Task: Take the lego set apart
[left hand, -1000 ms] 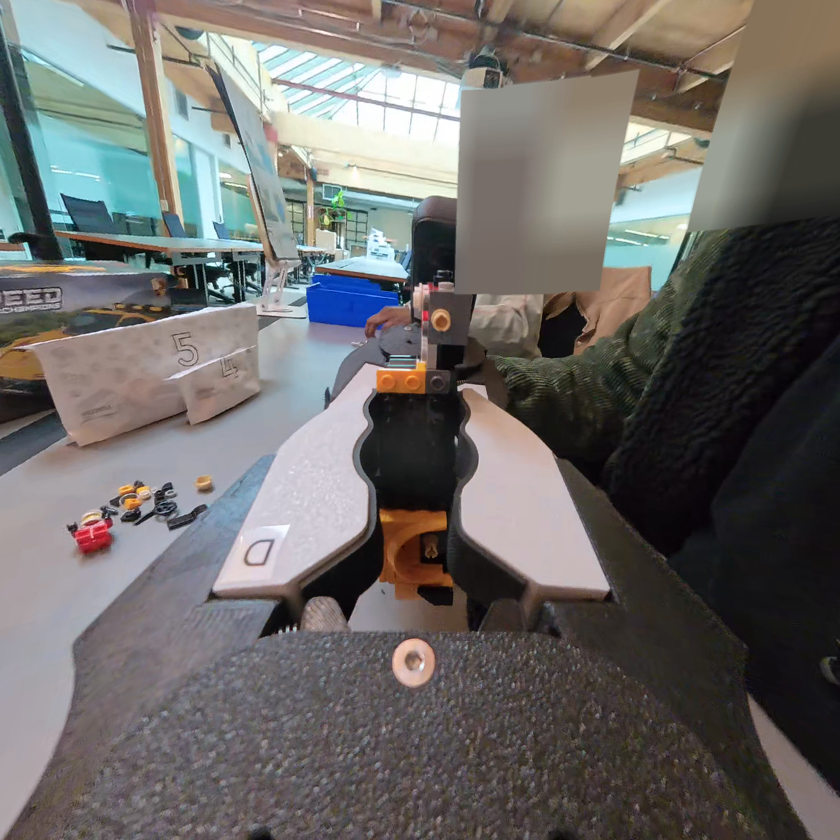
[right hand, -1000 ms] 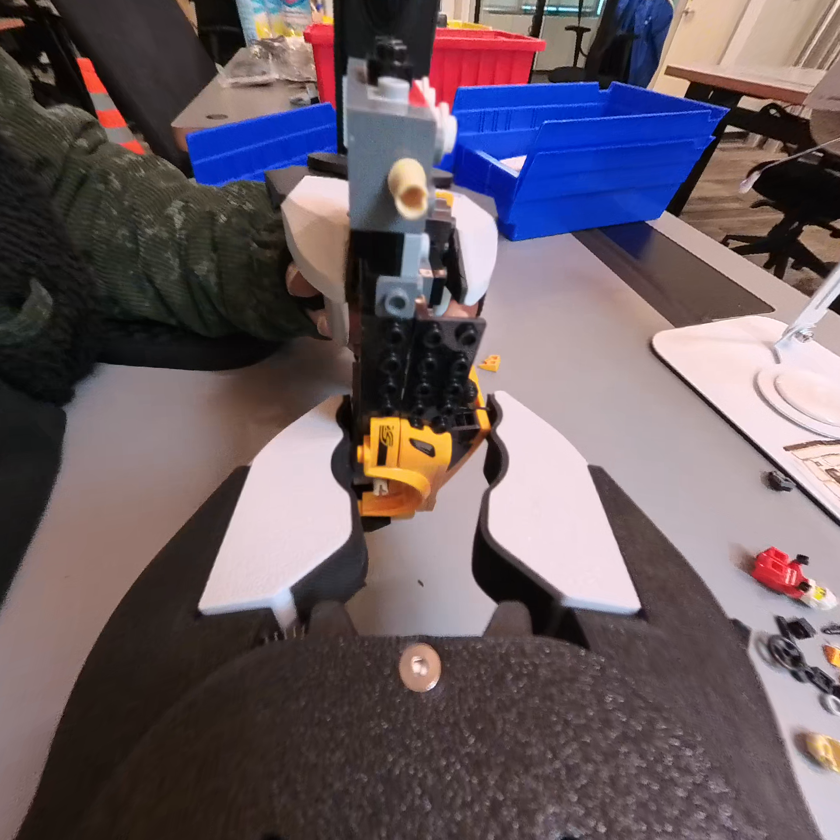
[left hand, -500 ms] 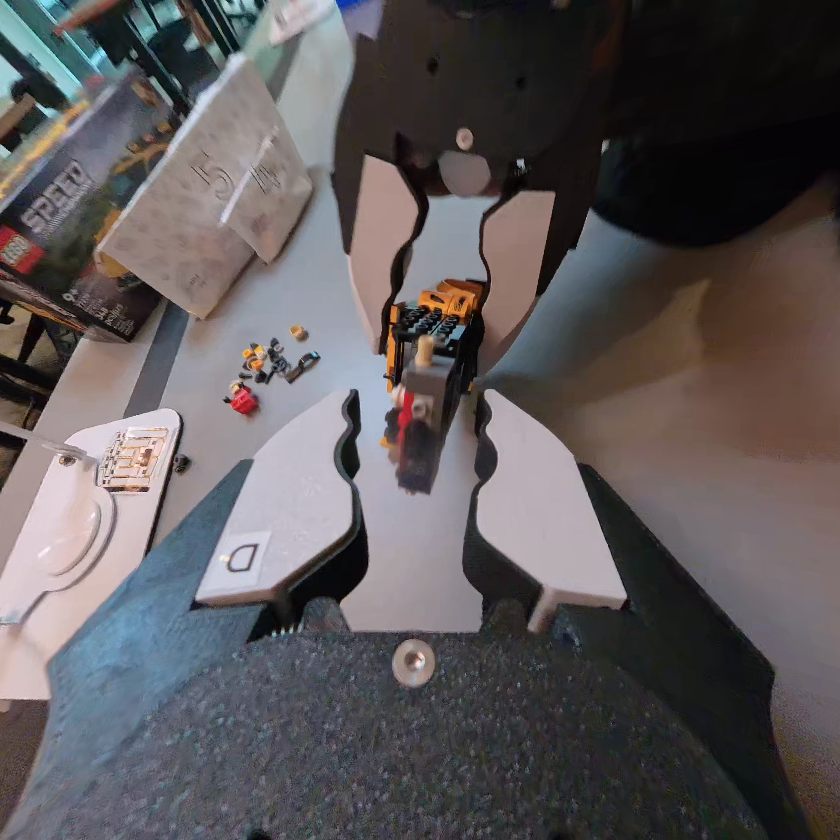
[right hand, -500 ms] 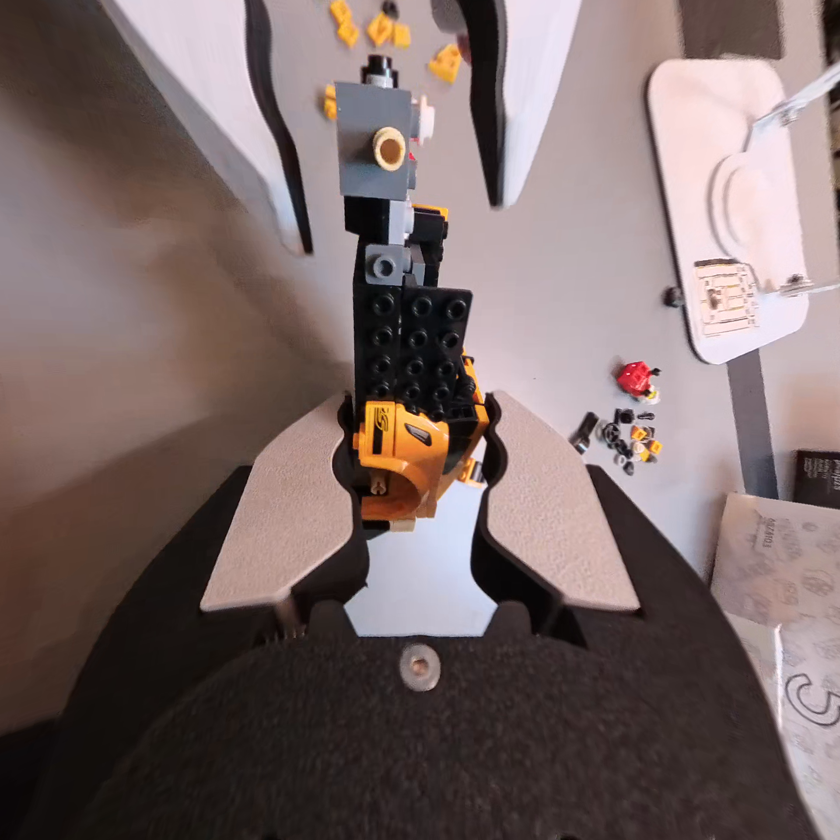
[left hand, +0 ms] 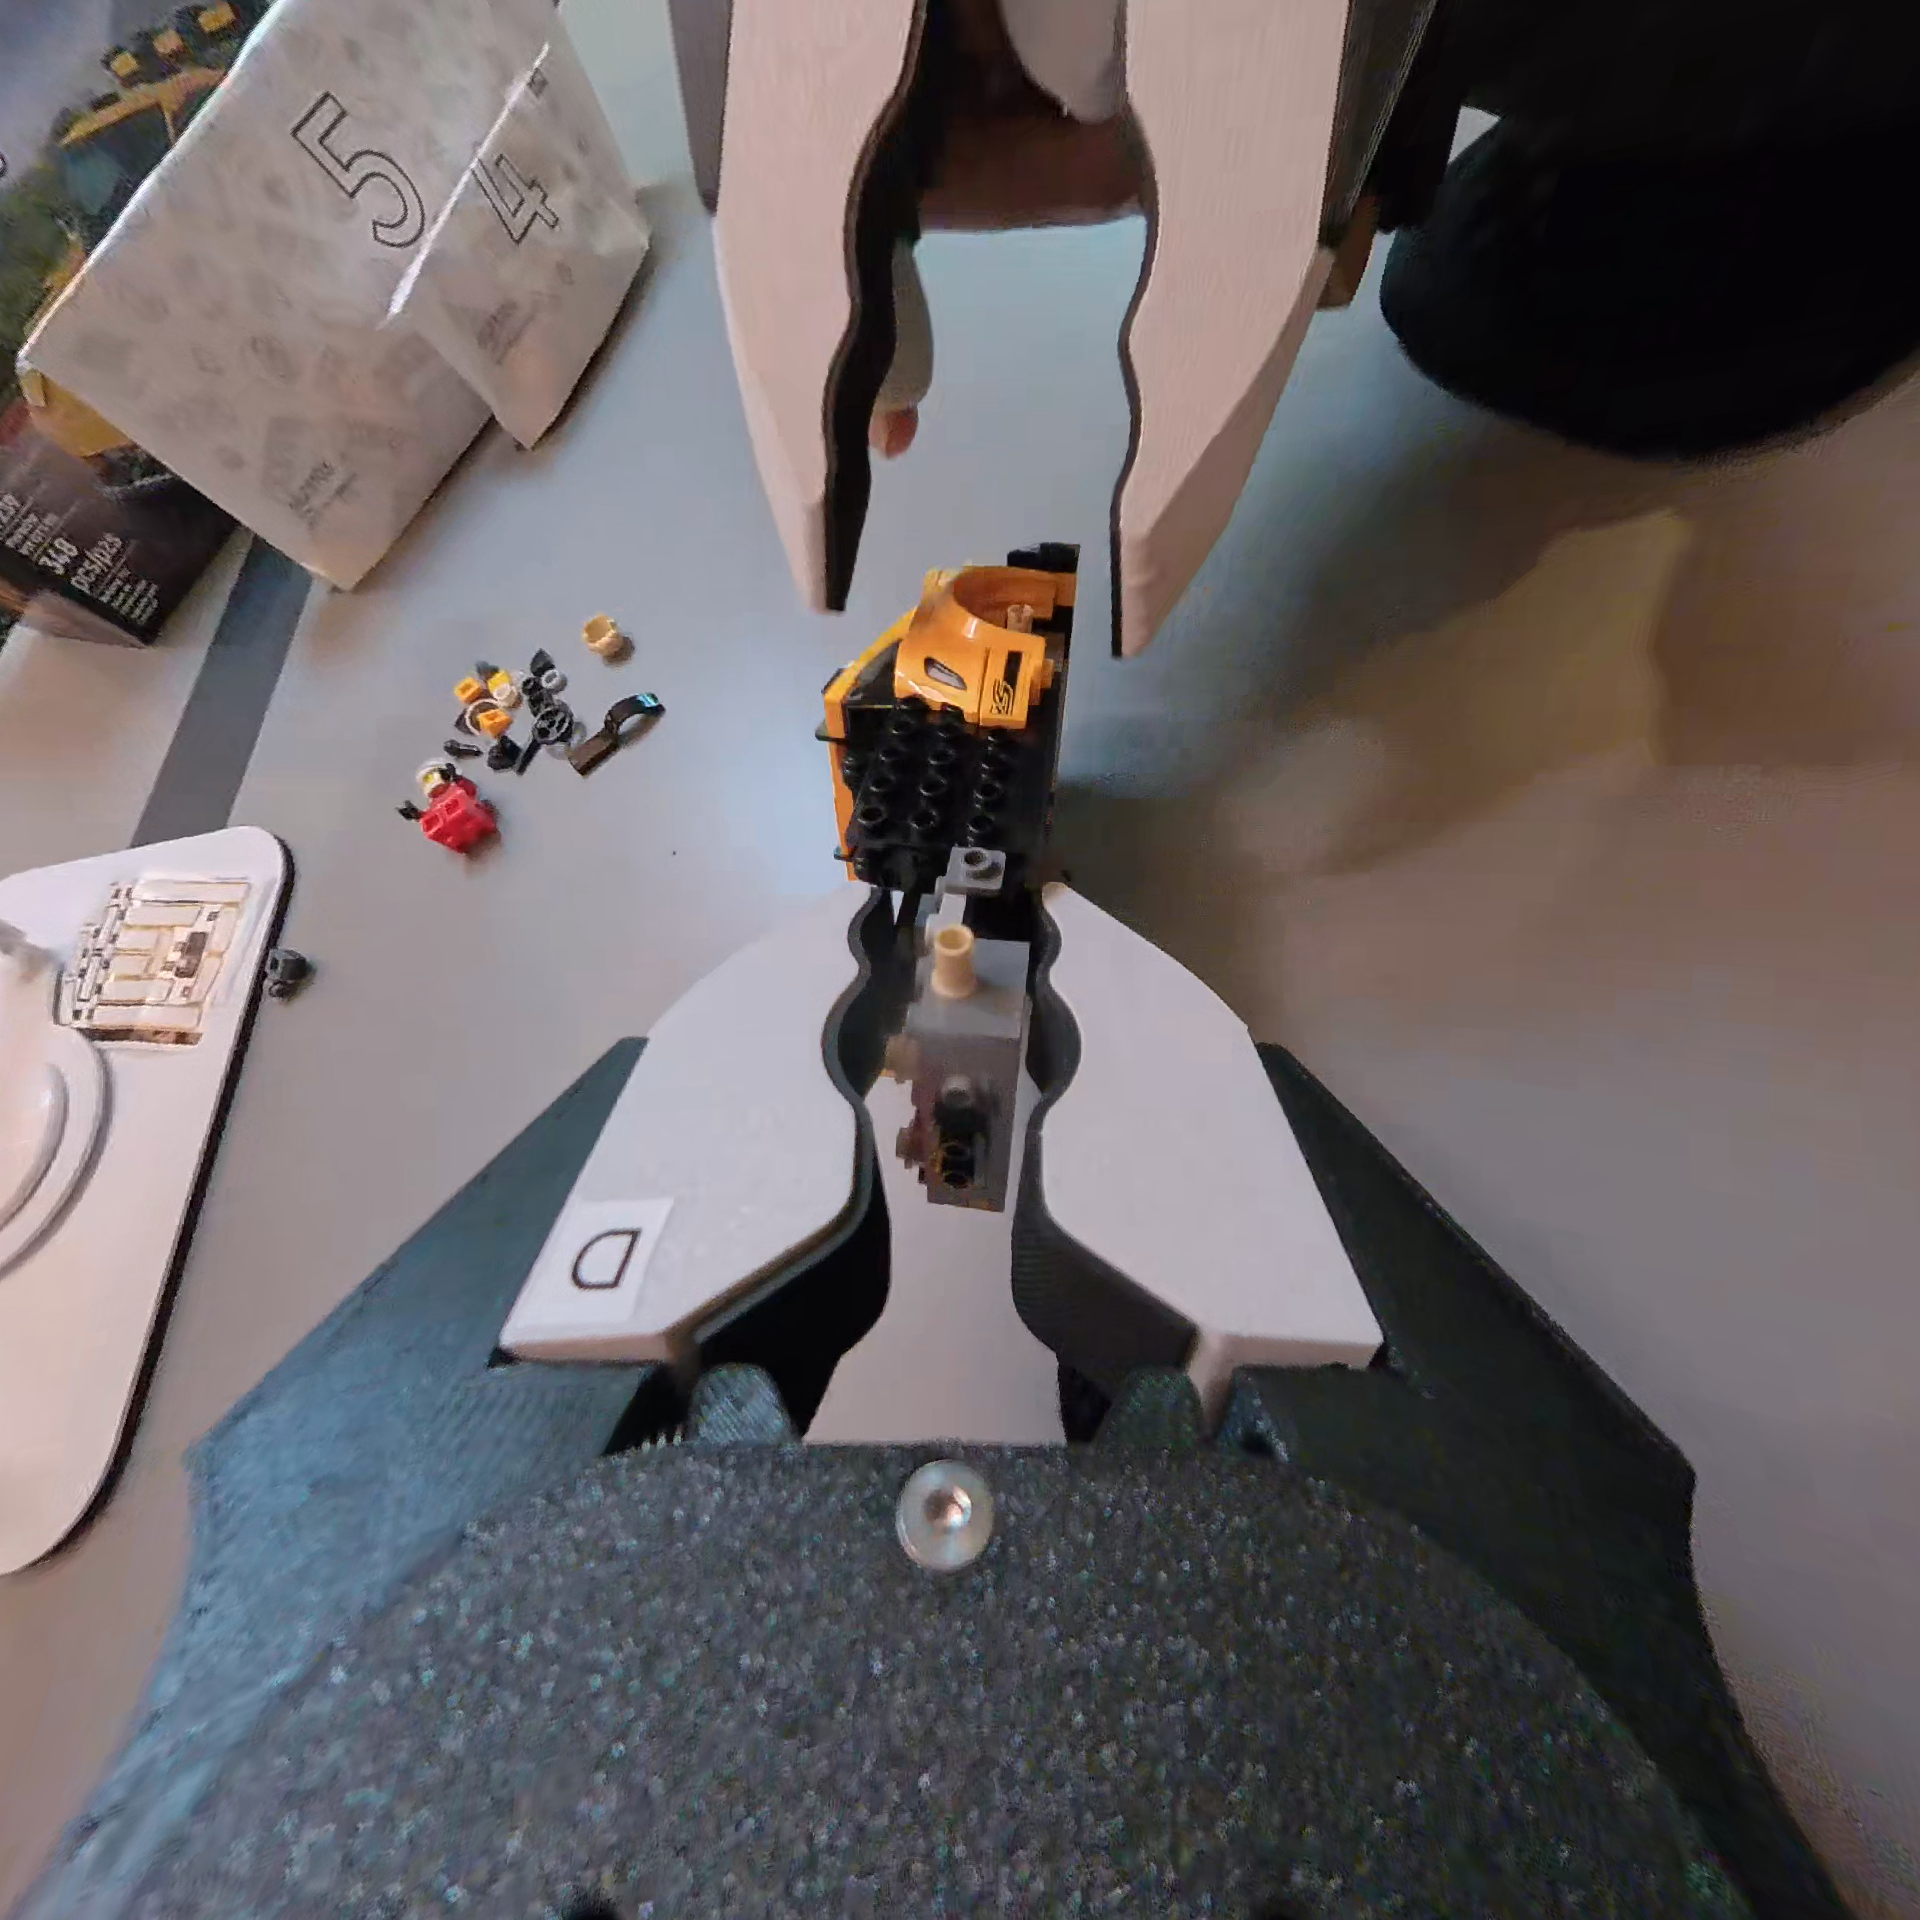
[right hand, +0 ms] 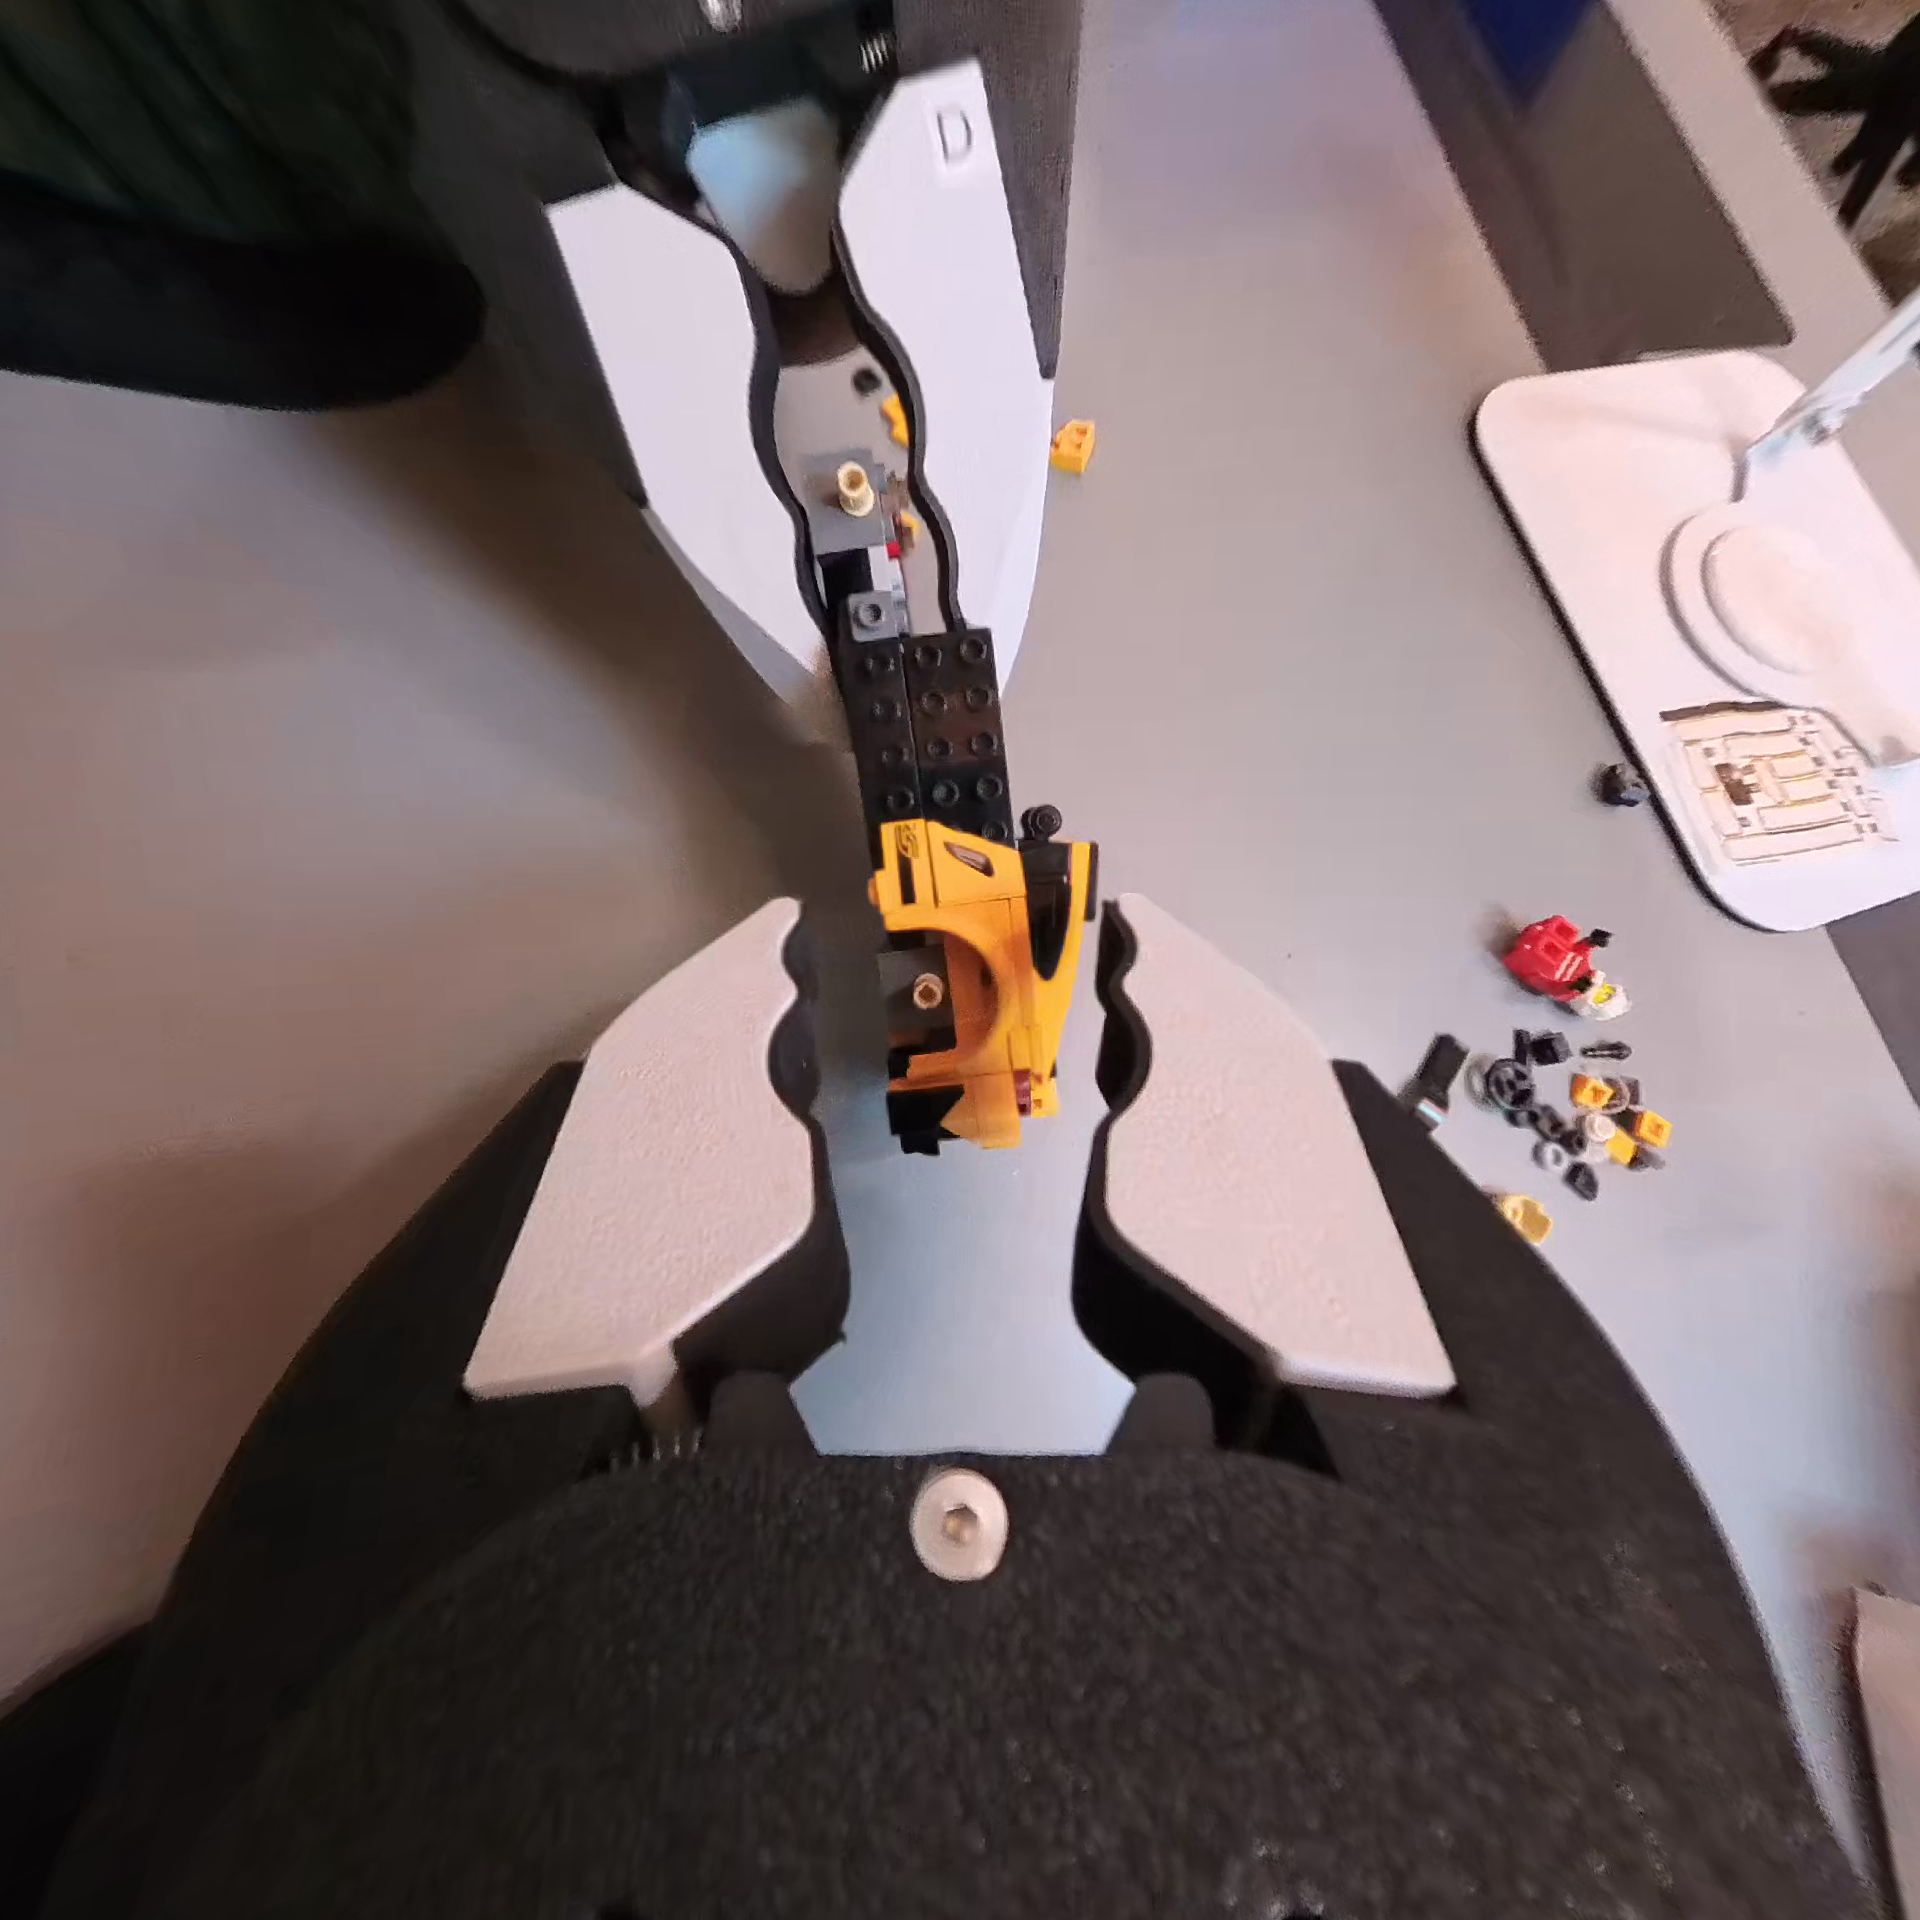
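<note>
Left hand-held gripper [left hand: 951, 914] clamped on grey end of lego set [left hand: 951, 769], held above tabletop [left hand: 1455, 935]. Right hand-held gripper [right hand: 951, 935] spread around yellow end (not touching).

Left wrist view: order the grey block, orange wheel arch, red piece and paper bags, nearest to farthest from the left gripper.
1. Grey block, between the left gripper fingers.
2. Orange wheel arch, straight ahead.
3. Red piece, ahead-left.
4. Paper bags, far left.
</note>
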`<control>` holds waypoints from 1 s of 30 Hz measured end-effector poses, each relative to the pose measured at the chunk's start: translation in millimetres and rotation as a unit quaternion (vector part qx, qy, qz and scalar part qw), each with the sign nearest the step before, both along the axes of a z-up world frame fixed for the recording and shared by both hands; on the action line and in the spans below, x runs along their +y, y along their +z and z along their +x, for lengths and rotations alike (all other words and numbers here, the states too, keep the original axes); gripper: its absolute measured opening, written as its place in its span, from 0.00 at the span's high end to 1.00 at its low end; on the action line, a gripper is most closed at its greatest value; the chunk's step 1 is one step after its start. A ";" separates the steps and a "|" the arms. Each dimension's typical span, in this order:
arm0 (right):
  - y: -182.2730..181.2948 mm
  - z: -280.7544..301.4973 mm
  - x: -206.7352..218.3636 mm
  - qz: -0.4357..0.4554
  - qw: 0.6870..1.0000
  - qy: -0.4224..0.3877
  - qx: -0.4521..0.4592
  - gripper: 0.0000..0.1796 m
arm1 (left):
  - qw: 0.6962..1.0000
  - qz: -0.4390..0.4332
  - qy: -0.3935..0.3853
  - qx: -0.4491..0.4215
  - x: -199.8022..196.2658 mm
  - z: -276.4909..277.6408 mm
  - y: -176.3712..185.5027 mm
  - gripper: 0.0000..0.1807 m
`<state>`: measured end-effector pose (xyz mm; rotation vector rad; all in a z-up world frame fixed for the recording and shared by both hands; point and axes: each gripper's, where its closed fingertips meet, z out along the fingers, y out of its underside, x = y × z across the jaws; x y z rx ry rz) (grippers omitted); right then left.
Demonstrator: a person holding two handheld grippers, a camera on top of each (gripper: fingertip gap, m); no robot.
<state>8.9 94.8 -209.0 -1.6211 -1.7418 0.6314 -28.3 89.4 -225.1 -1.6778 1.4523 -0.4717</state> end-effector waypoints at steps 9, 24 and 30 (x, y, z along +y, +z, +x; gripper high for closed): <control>-5.4 -7.1 0.0 0.021 1.000 -0.001 -0.004 0.83 | 0.999 0.018 0.012 0.027 -0.4 3.8 1.7 0.87; -0.6 -18.1 -0.6 -0.028 0.996 0.021 0.088 0.85 | 0.998 -0.030 0.024 0.039 -1.3 -8.8 0.7 0.87; 2.9 -18.7 -3.6 -0.054 0.990 0.036 0.123 0.85 | 0.998 -0.065 0.013 0.023 -3.6 -8.0 -5.4 0.87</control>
